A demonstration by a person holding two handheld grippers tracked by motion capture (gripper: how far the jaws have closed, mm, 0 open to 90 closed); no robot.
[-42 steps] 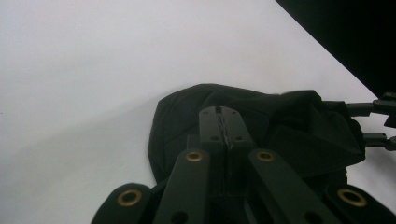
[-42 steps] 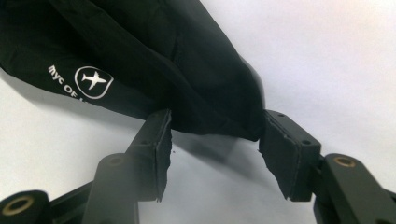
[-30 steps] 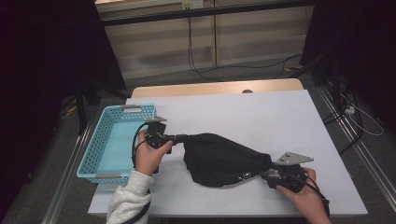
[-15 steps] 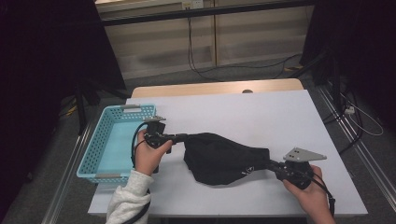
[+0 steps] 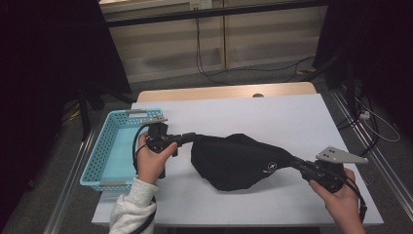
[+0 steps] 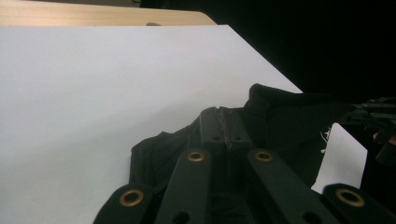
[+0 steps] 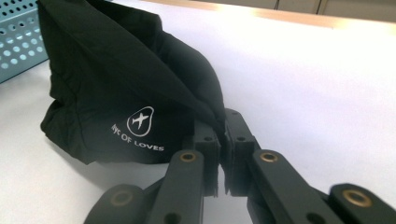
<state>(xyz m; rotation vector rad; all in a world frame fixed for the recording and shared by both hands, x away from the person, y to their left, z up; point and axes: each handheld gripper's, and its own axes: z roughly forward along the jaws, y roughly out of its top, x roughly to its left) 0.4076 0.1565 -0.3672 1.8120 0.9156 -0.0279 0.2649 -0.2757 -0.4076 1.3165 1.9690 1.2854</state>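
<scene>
At the lower right of the high view, your right claw (image 5: 298, 165) was pinching one end of the black cloth bag (image 5: 238, 161), its jaws having just closed onto the fabric. Your right gripper view showed this plainly: the two black jaws stood pressed together with a fold of the cloth caught between them, and the white logo (image 7: 138, 122) with its line of lettering sat just to the left of the pinch. Your right hand (image 5: 341, 195) came up from the bottom edge, with the grey three-cornered plate (image 5: 341, 156) above the gripper.

Left of centre in the high view, your left claw (image 5: 187, 138) was clamped on the other end of the bag, and your left gripper view showed the jaws tight together on dark fabric. Your left hand (image 5: 153, 158) gripped the tool, a pale sleeve (image 5: 134, 209) trailing to the lower edge.

Between the two claws the bag was stretched out across the middle of the white table (image 5: 272, 117), its bulk sagging onto the surface. Just beyond your left hand, at the left edge of the table, stood the light blue basket (image 5: 104, 151).
</scene>
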